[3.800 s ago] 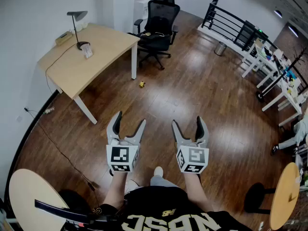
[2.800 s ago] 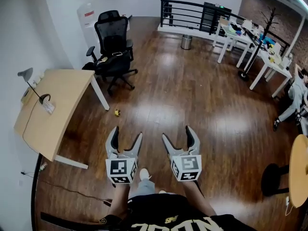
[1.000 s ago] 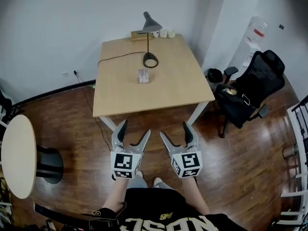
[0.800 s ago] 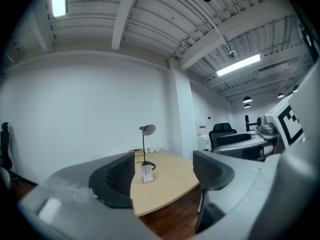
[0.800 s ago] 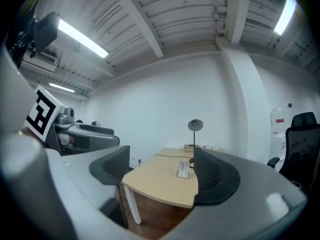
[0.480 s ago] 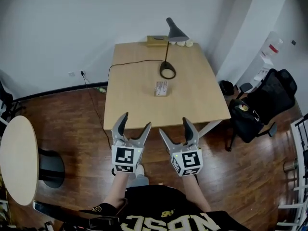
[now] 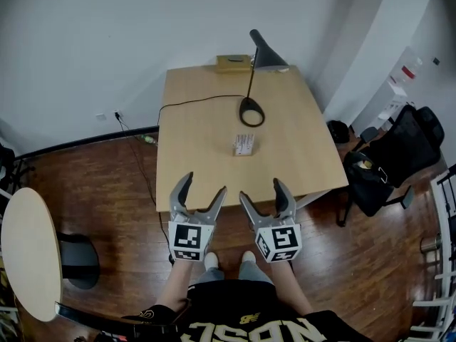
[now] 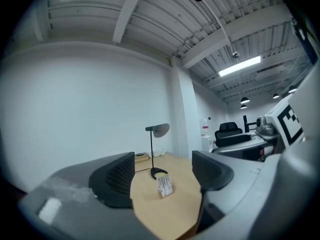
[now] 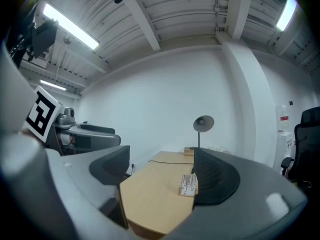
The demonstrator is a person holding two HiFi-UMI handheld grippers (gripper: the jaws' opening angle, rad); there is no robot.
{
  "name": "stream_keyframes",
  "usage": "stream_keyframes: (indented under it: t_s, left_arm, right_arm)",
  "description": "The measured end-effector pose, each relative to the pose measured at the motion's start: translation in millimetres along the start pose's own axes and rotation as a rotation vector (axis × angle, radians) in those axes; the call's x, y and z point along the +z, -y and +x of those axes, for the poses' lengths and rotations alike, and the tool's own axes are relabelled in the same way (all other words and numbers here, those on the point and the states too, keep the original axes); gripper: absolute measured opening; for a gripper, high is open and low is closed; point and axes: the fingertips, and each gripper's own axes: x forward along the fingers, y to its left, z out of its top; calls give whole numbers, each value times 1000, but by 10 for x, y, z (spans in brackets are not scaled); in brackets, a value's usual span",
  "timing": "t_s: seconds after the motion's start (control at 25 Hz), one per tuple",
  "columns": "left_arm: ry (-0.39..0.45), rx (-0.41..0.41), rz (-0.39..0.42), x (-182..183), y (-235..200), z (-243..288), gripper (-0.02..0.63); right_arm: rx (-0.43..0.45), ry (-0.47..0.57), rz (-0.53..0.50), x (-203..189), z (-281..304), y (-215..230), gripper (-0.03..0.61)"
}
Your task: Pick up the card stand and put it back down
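Note:
A small white card stand (image 7: 244, 144) stands upright near the middle of the light wooden table (image 7: 206, 112), just in front of the black desk lamp's round base (image 7: 251, 111). It also shows in the left gripper view as the card stand (image 8: 164, 185) and in the right gripper view as the card stand (image 9: 188, 184), partly behind a jaw there. My left gripper (image 7: 204, 185) hovers at the table's near edge, well short of the stand; its jaws are wide apart and closing slightly, with nothing between them. My right gripper (image 7: 261, 190) is beside it, open and empty.
A black cable runs from the lamp (image 7: 265, 48) off the table's left side. A wooden box (image 7: 234, 63) sits at the far edge by the wall. A black office chair (image 7: 395, 159) stands to the right, and a round table (image 7: 28, 251) to the left.
I have turned from the open room to face the table and stepped closer. The table and card stand now lie straight ahead of both grippers, which kept their pose.

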Motion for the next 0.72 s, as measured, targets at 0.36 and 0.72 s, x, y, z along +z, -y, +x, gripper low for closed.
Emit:
stream_keyframes:
  t_s: [0.36,0.72]
  left_arm:
    - [-40,35,-27,-265,-112,333,374]
    - [-129,39,-49,-742,-343,478,374]
  right_arm:
    - [43,-26,18,-75,274,359,405]
    - [57,-109,42,-420,446,521,405]
